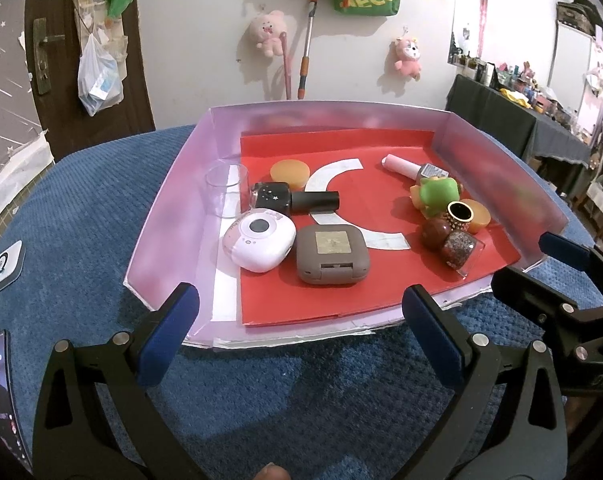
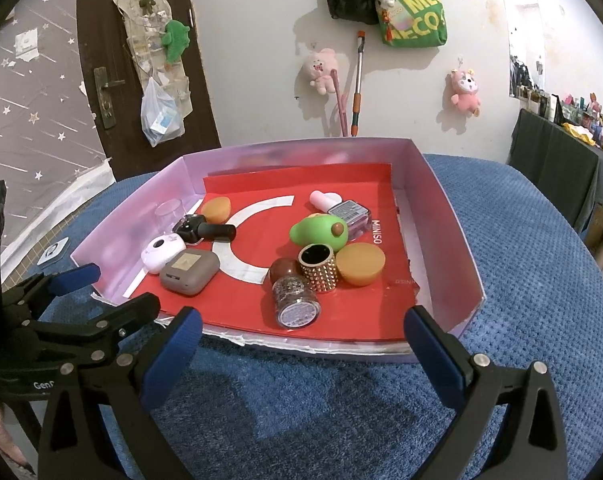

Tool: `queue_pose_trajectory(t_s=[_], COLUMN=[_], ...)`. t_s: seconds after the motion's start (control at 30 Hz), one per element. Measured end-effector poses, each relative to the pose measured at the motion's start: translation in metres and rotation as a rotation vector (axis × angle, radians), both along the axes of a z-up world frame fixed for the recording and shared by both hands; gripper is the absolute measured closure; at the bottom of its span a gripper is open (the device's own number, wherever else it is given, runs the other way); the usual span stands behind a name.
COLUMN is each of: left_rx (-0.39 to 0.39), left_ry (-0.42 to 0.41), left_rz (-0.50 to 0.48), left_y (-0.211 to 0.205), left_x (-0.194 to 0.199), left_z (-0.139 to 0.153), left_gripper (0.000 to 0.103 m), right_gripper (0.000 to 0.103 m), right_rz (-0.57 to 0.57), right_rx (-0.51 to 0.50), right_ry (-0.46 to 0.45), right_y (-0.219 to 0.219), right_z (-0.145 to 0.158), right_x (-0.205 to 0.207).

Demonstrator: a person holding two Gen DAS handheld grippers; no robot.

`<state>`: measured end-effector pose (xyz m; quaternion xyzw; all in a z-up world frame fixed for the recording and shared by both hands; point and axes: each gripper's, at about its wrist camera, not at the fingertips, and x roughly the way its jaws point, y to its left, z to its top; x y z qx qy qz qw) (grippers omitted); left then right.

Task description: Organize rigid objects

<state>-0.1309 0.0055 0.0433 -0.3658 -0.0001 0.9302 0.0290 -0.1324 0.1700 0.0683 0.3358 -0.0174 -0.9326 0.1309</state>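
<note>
Both sets of fingers apart, empty, short of the tray (image 2: 453,216). Right gripper (image 2: 301,354): take glitter bottle (image 2: 295,302) dead ahead; left gripper (image 1: 301,330): brown case (image 1: 332,254).

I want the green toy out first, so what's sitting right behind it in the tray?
Behind the green toy lies a clear bottle with a pink cap, on its side and partly hidden by the toy. Whether they touch cannot be seen.
</note>
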Motion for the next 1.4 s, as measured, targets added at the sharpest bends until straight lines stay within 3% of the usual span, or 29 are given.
queue_pose_trajectory(t_s=[0.87,1.4], left_rx=[0.000,0.038], left_ry=[0.033,0.028], left_rz=[-0.008,-0.019], left_y=[0.000,-0.002], left_x=[0.013,0.034], left_z=[0.013,0.016], left_gripper=[0.000,0.000], right_gripper=[0.000,0.000], right_rz=[-0.003,-0.019], right_rx=[-0.006,-0.008], right_ry=[0.024,0.022], right_y=[-0.001,0.009], right_z=[0.012,0.016], right_x=[0.011,0.034])
